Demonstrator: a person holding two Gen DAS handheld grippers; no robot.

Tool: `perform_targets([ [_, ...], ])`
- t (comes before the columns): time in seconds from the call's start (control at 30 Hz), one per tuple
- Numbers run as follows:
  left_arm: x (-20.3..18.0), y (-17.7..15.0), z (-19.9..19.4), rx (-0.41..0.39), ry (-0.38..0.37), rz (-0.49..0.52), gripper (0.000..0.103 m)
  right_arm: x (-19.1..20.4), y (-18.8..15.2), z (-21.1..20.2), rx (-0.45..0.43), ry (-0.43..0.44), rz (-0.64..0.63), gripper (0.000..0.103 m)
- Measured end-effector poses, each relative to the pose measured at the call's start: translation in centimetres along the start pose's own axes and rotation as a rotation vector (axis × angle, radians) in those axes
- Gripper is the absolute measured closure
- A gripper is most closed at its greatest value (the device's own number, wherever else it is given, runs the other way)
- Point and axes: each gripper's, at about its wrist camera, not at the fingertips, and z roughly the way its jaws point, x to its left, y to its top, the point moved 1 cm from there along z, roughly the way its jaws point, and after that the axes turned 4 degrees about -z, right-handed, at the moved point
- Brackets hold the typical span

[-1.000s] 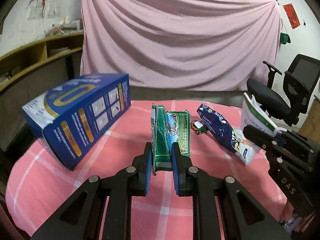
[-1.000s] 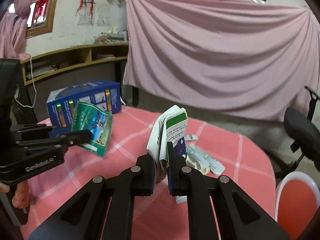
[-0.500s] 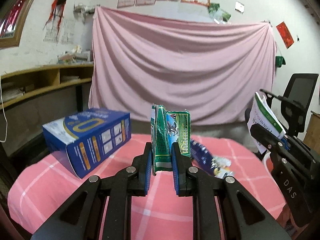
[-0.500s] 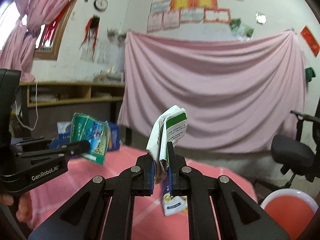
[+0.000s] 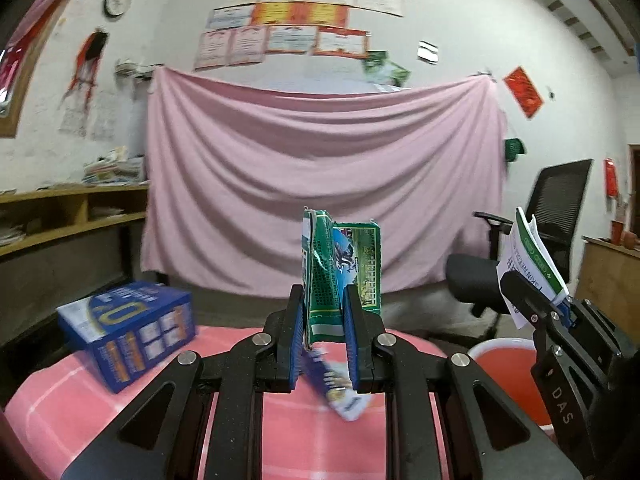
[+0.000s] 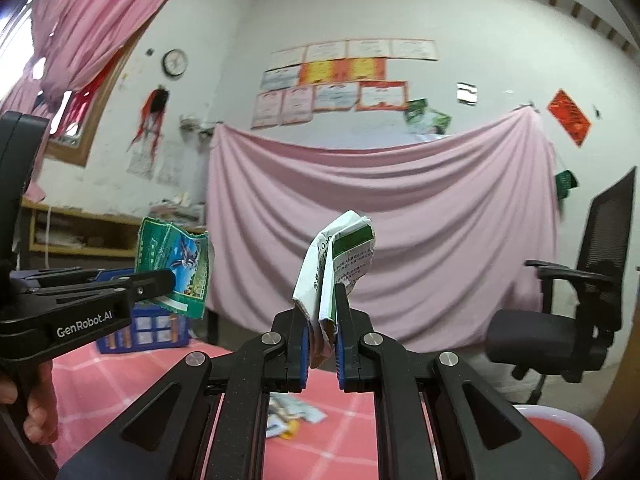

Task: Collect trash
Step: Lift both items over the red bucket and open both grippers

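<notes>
While left claw (image 5: pixel 323 320) pinches crumpled green wrapper (image 5: pixel 340 268), right claw (image 6: pixel 322 340) pinches folded, seemingly paper packet (image 6: pixel 340 264).

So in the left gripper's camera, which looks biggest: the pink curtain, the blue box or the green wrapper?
1. Pink curtain, by far the largest.
2. Blue box and green wrapper look about alike. The wrapper sits close to the camera, pinched in the left gripper, so ranking them is unsure.

right gripper (image 6: pixel 322 332) sits centre frame, jaws clamped on a folded white-and-green paper packet (image 6: pixel 340 256) that sticks upward. at the left edge the left gripper (image 6: pixel 160 280) pinches a crumpled green wrapper (image 6: pixel 176 264). blue box (image 6: pixel 148 328) behind it, pink checked tablecloth (image 6: pixel 132 376) below, red bin (image 6: pixel 560 436) lower right.
</notes>
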Motion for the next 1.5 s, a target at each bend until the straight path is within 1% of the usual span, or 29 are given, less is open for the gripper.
perform_targets([
  [0.2,-5.5,0.9,1.3,0.013,-0.115,0.051,0.088,-4.5,-0.5,-1.7,0.008,-0.100,0.037,0.095],
  [0.37,-9.3,1.1,2.8,0.018,-0.182,0.083,0.088,-8.0,-1.0,-2.6,0.034,-0.176,0.091,0.095],
  [0.5,-12.1,0.9,4.2,0.045,-0.231,0.089,0.088,-10.8,-1.7,-2.8,0.075,-0.231,0.149,0.095],
  [0.6,-13.9,0.4,5.4,0.077,-0.267,0.088,0.088,-12.9,-2.6,-2.8,0.123,-0.250,0.203,0.095],
  [0.73,-15.7,-0.1,7.3,0.140,-0.314,0.087,0.088,-15.0,-3.8,-2.4,0.197,-0.246,0.283,0.095],
  [0.77,-16.3,-0.2,8.0,0.164,-0.327,0.089,0.088,-15.5,-4.2,-2.3,0.225,-0.246,0.300,0.095],
  [0.9,-17.9,-0.8,10.3,0.259,-0.355,0.088,0.088,-16.5,-5.3,-2.1,0.286,-0.245,0.336,0.094],
  [1.03,-19.0,-1.5,11.9,0.342,-0.387,0.069,0.088,-17.4,-6.0,-1.9,0.322,-0.250,0.365,0.093],
  [1.2,-20.3,-2.2,13.9,0.454,-0.413,0.062,0.088,-18.4,-6.9,-1.8,0.361,-0.280,0.403,0.092],
  [1.33,-21.4,-2.2,15.3,0.500,-0.418,0.064,0.087,-19.4,-7.7,-1.6,0.407,-0.314,0.432,0.091],
  [1.43,-21.5,-2.5,15.9,0.528,-0.420,0.062,0.085,-20.1,-8.3,-1.6,0.441,-0.334,0.458,0.089],
  [1.5,-21.0,-2.9,16.0,0.551,-0.416,0.059,0.084,-20.4,-8.5,-1.7,0.457,-0.348,0.470,0.085],
])
